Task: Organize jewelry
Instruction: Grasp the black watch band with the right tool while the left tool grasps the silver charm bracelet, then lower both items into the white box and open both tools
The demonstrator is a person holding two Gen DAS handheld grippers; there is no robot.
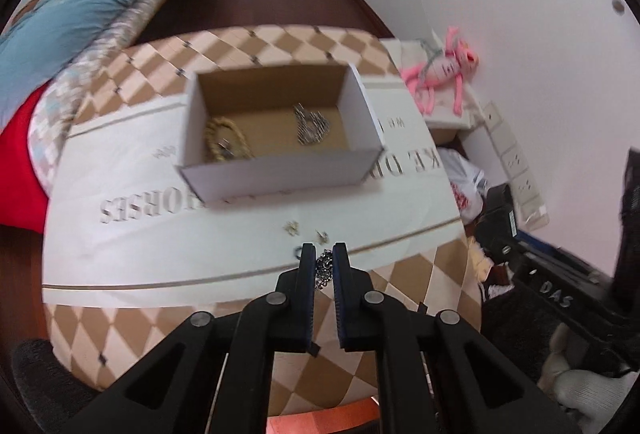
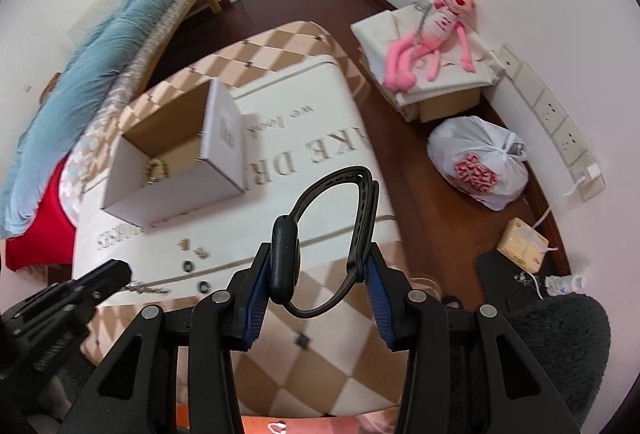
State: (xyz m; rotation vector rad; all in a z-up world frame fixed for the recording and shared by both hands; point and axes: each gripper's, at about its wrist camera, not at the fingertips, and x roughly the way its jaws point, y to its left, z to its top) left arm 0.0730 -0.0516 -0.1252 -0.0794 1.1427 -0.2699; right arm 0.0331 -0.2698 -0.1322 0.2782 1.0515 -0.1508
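An open white cardboard box (image 1: 280,170) stands on the white cloth, also in the right wrist view (image 2: 180,190). Inside lie a gold chain (image 1: 224,142) and a silver piece (image 1: 312,126). My left gripper (image 1: 323,262) is shut on a silver chain (image 1: 324,268) just above the cloth's near edge. My right gripper (image 2: 320,270) is shut on a black smartwatch (image 2: 332,226), held above the table's near side. Small earrings (image 1: 292,228) and black rings (image 2: 187,267) lie loose on the cloth in front of the box.
The table (image 1: 420,274) has a checkered cover under a white printed cloth. A bed with a blue blanket (image 2: 100,74) is at left. A pink plush toy (image 2: 432,34), a white plastic bag (image 2: 480,162) and wall sockets are at right.
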